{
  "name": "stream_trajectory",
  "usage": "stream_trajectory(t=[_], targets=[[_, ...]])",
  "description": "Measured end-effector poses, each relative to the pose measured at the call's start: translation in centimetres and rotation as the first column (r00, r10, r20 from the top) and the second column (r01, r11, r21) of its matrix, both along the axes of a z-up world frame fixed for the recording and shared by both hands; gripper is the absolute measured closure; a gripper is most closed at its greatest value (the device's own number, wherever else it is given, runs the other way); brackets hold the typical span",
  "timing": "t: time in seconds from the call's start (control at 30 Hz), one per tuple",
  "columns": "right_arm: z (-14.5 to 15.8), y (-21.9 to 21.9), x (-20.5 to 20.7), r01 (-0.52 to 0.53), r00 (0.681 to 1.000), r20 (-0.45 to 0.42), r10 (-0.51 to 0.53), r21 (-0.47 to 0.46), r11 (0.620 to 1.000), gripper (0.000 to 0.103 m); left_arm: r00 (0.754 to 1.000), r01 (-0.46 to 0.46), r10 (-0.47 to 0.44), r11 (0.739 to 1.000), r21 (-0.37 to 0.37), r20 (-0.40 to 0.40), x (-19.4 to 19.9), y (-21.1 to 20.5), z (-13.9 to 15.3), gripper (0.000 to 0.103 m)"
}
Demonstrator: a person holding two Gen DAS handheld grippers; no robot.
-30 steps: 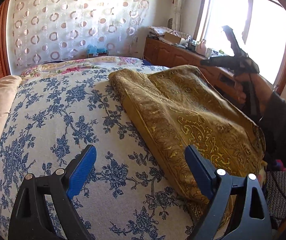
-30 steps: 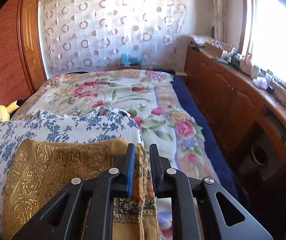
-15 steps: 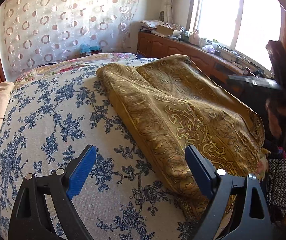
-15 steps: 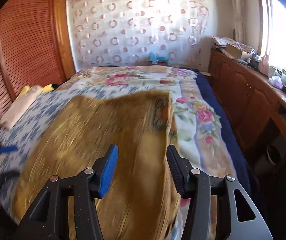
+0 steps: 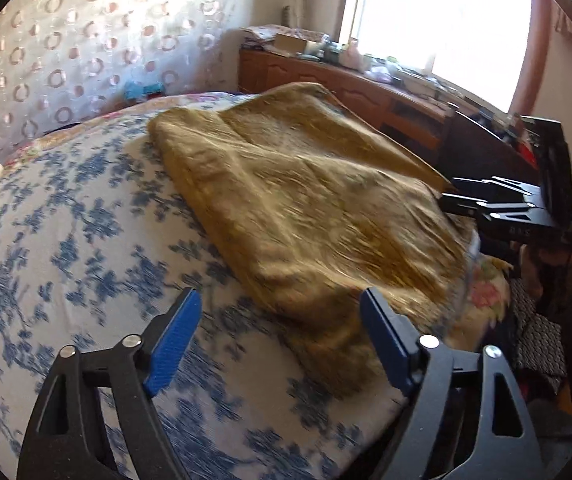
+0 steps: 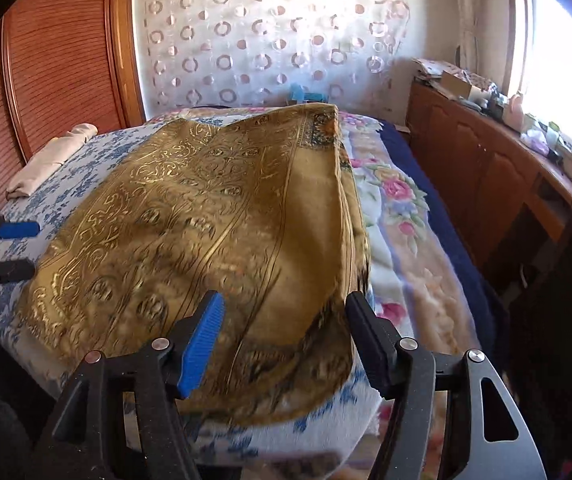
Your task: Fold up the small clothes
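Observation:
A gold patterned cloth (image 5: 306, 208) (image 6: 213, 220) lies folded double on the blue-flowered sheet (image 5: 77, 240), with its fold edge toward the right side of the bed. My left gripper (image 5: 281, 332) hovers over the cloth's near corner. Its jaws are closing, and the blue pads (image 5: 173, 336) are clear of the fabric. My right gripper (image 6: 283, 336) hangs above the cloth's near right edge. Its jaws are opening, the cloth shows below the gap, and nothing is pinched. Each gripper shows in the other's view: the right gripper (image 5: 486, 204) at the cloth's far side, the left gripper (image 6: 5, 248) at the far left.
A folded beige cloth (image 6: 53, 152) lies at the sheet's far left. A flowered blanket (image 6: 398, 208) covers the bed's right side. A cluttered wooden cabinet (image 6: 486, 152) runs under the window, a slatted wardrobe (image 6: 53, 60) stands on the left, and a dark patterned bag (image 5: 538, 344) sits below the bed's corner.
My right gripper went from shut on the cloth's edge to open and drew back toward the near edge, leaving the cloth lying folded. The left view swung right toward the cloth's near corner.

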State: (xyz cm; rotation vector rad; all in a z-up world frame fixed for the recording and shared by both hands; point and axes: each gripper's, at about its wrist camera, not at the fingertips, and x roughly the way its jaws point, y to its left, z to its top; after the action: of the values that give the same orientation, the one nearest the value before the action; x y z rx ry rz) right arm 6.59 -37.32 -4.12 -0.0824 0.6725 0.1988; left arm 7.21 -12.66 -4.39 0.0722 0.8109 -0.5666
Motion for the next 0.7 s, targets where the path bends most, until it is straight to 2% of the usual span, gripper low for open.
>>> stream_trajectory(t=[0.2, 0.3, 0.47, 0.57, 0.7], targets=[[0.0, 0.0, -1.5, -0.009, 1.000, 0.004, 0.009, 0.065, 0.998, 0.038, 0.997, 0.053, -0.054, 0.999, -0.010, -0.059, -1.3, -0.9, -1.0, 0.043], [-0.2, 0.7, -2.2, -0.027, 1.000, 0.009, 0.026, 0.058, 0.998, 0.038, 0.994, 0.061, -0.062, 0.998, -0.013, -0.088, -1.6, -1.0, -1.5, 0.053], [-0.1, 1.3, -2.7, -0.052, 0.998, 0.023, 0.051, 0.063, 0.997, 0.037, 0.993, 0.078, -0.080, 0.997, -0.025, -0.091, -1.9, -1.2, -1.6, 0.063], [0.2, 2.3, -2.8, -0.090, 0.996, 0.018, 0.089, 0.052, 0.995, 0.038, 0.991, 0.090, -0.095, 0.995, -0.052, -0.098, -1.9, -1.2, -1.3, 0.088], [1.3, 3.5, -3.2, -0.125, 0.991, 0.053, 0.124, 0.028, 0.992, 0.037, 0.991, 0.100, -0.110, 0.988, -0.120, -0.075, -1.5, -0.8, 0.3, 0.095]])
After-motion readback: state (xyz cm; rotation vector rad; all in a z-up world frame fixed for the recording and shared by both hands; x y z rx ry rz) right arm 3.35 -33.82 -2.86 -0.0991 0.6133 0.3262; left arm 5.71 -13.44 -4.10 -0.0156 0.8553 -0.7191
